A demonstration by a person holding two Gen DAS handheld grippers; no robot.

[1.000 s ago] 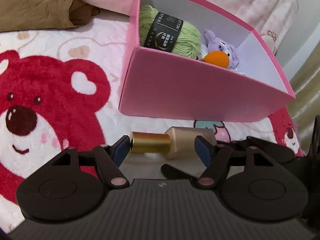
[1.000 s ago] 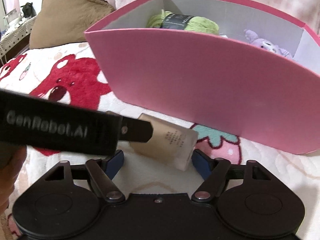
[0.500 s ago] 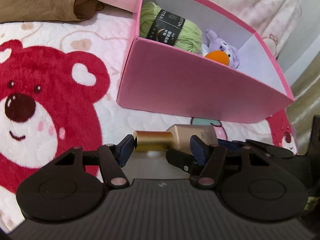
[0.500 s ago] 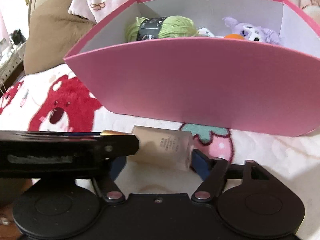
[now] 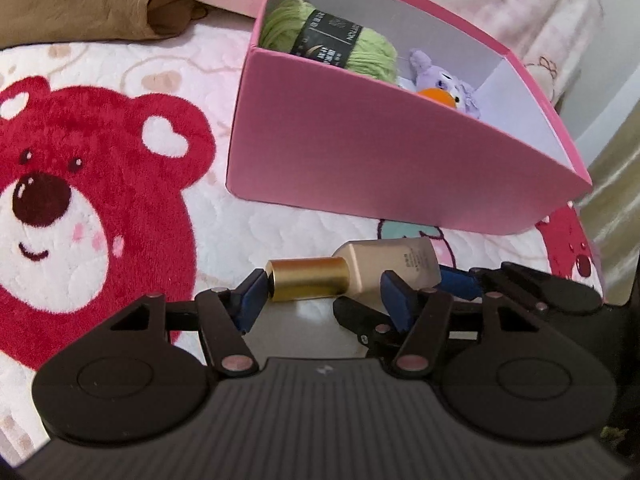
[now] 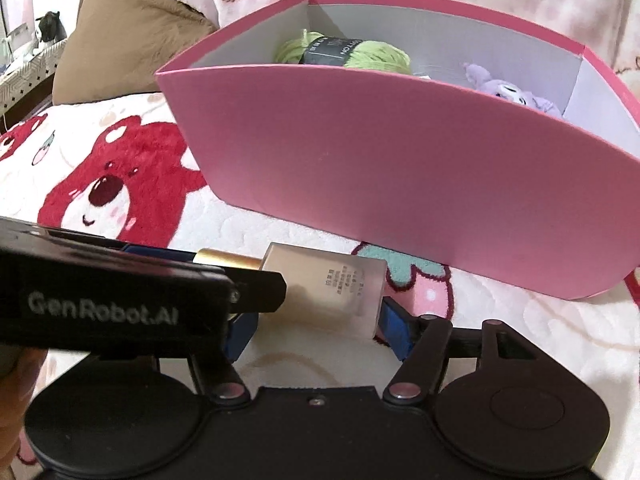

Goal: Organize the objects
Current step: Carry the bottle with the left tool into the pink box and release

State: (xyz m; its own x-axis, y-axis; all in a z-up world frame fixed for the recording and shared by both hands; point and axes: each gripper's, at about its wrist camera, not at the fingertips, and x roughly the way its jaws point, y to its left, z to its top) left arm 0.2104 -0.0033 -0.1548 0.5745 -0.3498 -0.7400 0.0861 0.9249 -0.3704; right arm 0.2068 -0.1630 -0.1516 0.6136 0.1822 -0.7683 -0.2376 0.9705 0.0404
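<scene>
A bed blanket with red bears filled the frame; the pink box sat upper right, bare blanket left of it; the gold-capped bottle lay below the box; left tongs and right tongs both bracketed it, contact unclear.

A bed carries a white quilted blanket printed with red bears. A brown pillow and pink patterned bedding lie behind. Pale wall at right.
</scene>
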